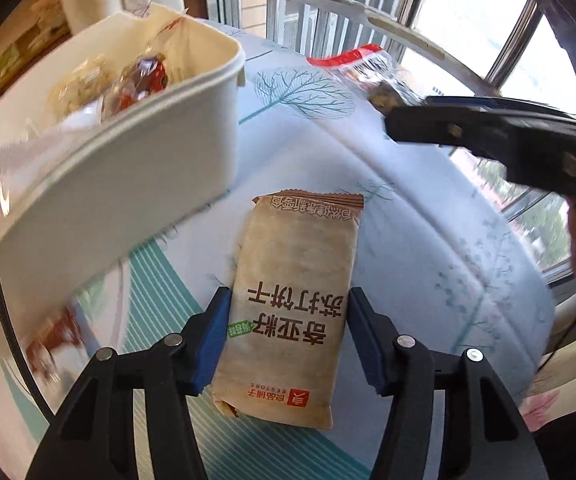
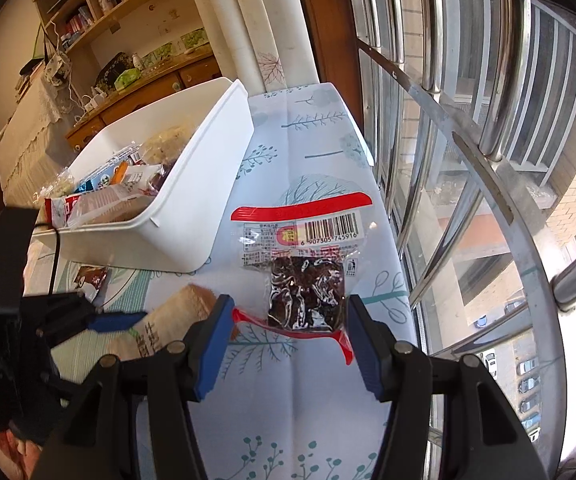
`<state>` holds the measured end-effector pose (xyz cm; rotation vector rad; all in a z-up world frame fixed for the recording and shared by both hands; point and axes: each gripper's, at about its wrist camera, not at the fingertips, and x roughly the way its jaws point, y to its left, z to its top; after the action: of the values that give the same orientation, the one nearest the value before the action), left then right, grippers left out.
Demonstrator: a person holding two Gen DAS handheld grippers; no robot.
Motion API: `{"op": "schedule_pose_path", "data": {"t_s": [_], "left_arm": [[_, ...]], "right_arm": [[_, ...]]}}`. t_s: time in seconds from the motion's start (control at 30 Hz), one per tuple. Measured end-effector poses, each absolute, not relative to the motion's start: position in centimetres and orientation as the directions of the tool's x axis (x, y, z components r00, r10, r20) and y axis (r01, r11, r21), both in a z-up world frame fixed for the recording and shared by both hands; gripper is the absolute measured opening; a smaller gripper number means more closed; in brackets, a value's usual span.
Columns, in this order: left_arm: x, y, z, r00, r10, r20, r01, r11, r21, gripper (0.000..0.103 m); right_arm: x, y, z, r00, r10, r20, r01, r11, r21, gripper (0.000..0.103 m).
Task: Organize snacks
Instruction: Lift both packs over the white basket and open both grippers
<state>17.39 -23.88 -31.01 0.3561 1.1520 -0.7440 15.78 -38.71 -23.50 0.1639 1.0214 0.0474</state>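
Left gripper [image 1: 288,340]: pitched steeply down at the surface [image 1: 428,240]; jaws straddle the near half of the cracker packet [image 1: 292,300]; both blue pads lie against its long edges, clamped on it.
Cracker packet: tan wrapper flat on the surface; long axis runs straight ahead between the jaws; crimped brown end points away from them, logo end towards the camera.
White bin [image 1: 136,168]: ahead and left of the left jaws, already holding wrapped snacks; one corner is close to the packet's far end.
Right gripper [image 2: 288,340]: also angled down; jaws apart, a pad on each side of the jerky pouch [image 2: 308,264]; whether the pads touch it I cannot tell.
Jerky pouch: clear with red strips, dark pieces inside; lies flat, long axis pointing forward from the jaws, barcode end farthest.
Only in right view: a small brown sachet [image 2: 92,278] beside the bin, left of the jaws; shelves beyond.
Only in left view: printed face of the cracker packet.
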Motion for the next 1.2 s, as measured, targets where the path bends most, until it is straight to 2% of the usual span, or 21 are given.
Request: {"op": "schedule_pose_path", "data": {"t_s": [0.2, 0.37, 0.5, 0.77, 0.9, 1.2], "left_arm": [[15.5, -21.7, -29.3, 0.161, -0.460, -0.873, 0.594, 0.752, -0.286, 0.056], [15.0, -19.6, -25.6, 0.227, -0.521, -0.823, 0.542, 0.769, -0.337, 0.056], [16.4, -18.1, -22.0, 0.329, -0.540, -0.775, 0.514, 0.791, -0.332, 0.056], [19.6, -13.4, -16.9, 0.548, -0.491, -0.677, 0.403, 0.864, -0.301, 0.056], [21.9, -12.0, -15.1, 0.667, -0.407, -0.624, 0.311, 0.913, -0.264, 0.056], [26.5, -10.7, -13.1, 0.758, -0.339, -0.557, 0.242, 0.940, -0.243, 0.056]], "right_arm": [[16.5, -38.0, -21.7, 0.561, 0.120, -0.819, 0.035, 0.985, 0.169, 0.057], [17.1, -37.0, -19.7, 0.603, 0.140, -0.785, 0.006, 0.984, 0.180, 0.057], [17.6, -35.8, -18.1, 0.635, 0.165, -0.755, -0.023, 0.980, 0.195, 0.057], [19.3, -33.1, -15.6, 0.682, 0.220, -0.698, -0.093, 0.972, 0.216, 0.057], [19.9, -31.7, -14.9, 0.697, 0.244, -0.674, -0.126, 0.967, 0.220, 0.057], [21.3, -29.2, -14.1, 0.716, 0.288, -0.636, -0.177, 0.956, 0.234, 0.058]]}}
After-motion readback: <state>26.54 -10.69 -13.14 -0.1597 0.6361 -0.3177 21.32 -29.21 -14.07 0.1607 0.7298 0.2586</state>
